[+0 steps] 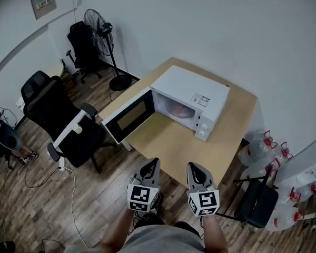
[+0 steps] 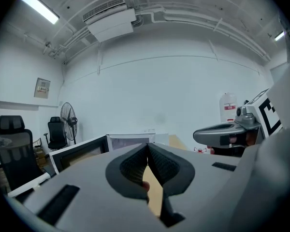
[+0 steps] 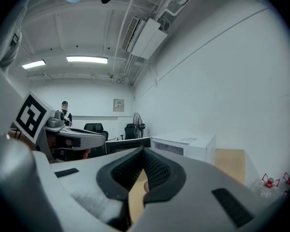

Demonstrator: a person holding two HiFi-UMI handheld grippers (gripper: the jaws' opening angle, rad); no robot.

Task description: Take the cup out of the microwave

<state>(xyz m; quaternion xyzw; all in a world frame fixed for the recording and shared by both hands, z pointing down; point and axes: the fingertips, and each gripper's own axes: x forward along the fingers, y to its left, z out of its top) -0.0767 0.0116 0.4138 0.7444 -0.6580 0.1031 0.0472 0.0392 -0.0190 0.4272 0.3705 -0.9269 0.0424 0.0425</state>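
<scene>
The cup is expected inside the microwave (image 1: 192, 91), but it cannot be picked out with certainty. Only a pale, pinkish rounded form (image 1: 175, 108) is seen in the lit cavity, and it cannot be told whether that is the cup or the turntable behind it. No handle, rim or colour of a cup can be made out from here.

The microwave, white with its control knobs at the right end of its front, is set on the far half of a light wooden table (image 1: 168, 141), its back towards the wall. Its door (image 1: 127, 115) is swung fully open to the left, so the cavity is left free to be reached from the near side.

At the near edge of the table the left gripper (image 1: 152, 163) and the right gripper (image 1: 194, 166) are held side by side, both aimed at the microwave and well apart from it. In each gripper view the ribbed pads are seen pressed together with nothing between them. This is judged to be the approach stage, and the jaws will have to be parted before the cup can be gripped.

A black office chair (image 1: 58, 115) stands to the left, a pedestal fan (image 1: 102, 30) at the far left, and water bottles (image 1: 263, 152) to the right.
</scene>
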